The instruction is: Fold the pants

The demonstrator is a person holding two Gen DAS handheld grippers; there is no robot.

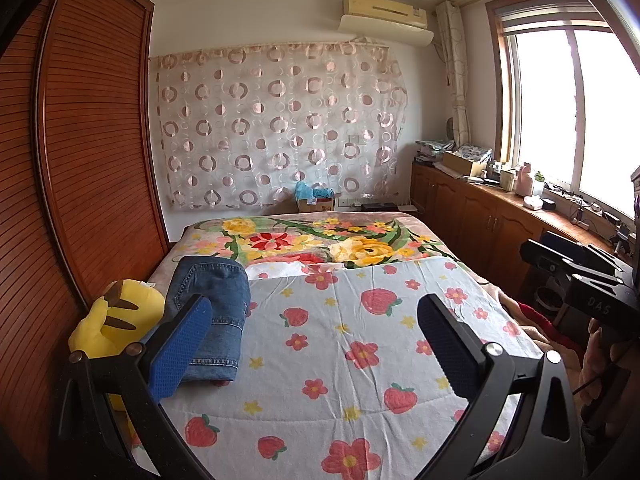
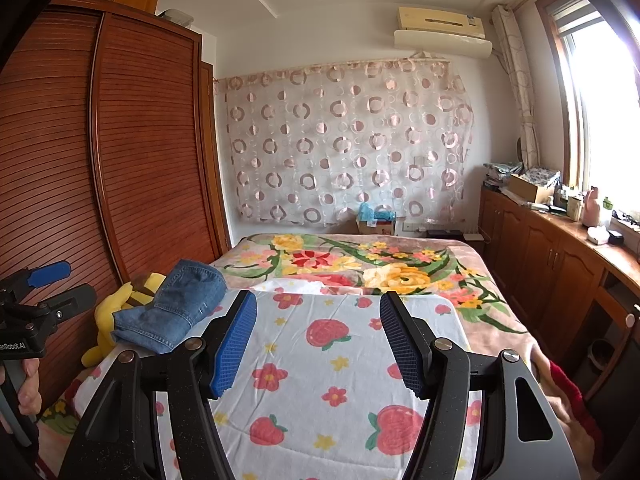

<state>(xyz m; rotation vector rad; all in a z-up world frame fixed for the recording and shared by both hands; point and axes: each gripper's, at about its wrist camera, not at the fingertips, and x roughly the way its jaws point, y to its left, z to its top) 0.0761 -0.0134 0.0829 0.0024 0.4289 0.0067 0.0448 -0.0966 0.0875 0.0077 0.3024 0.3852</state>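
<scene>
Blue denim pants point(image 1: 216, 312) lie folded into a compact stack at the left side of the bed, on the strawberry-print quilt point(image 1: 340, 360). They also show in the right wrist view point(image 2: 180, 304). My left gripper point(image 1: 316, 344) is open and empty, raised above the quilt, its left finger in front of the pants. My right gripper point(image 2: 318, 344) is open and empty above the quilt's middle, right of the pants. The right gripper's body shows at the right edge of the left wrist view point(image 1: 592, 280); the left one shows at the left edge of the right wrist view point(image 2: 36, 312).
A yellow plush toy point(image 1: 116, 324) lies against the pants at the bed's left edge, next to a wooden slatted wardrobe point(image 1: 80, 160). A floral blanket point(image 1: 320, 240) covers the far half of the bed. Wooden cabinets with clutter point(image 1: 500, 208) run under the window on the right.
</scene>
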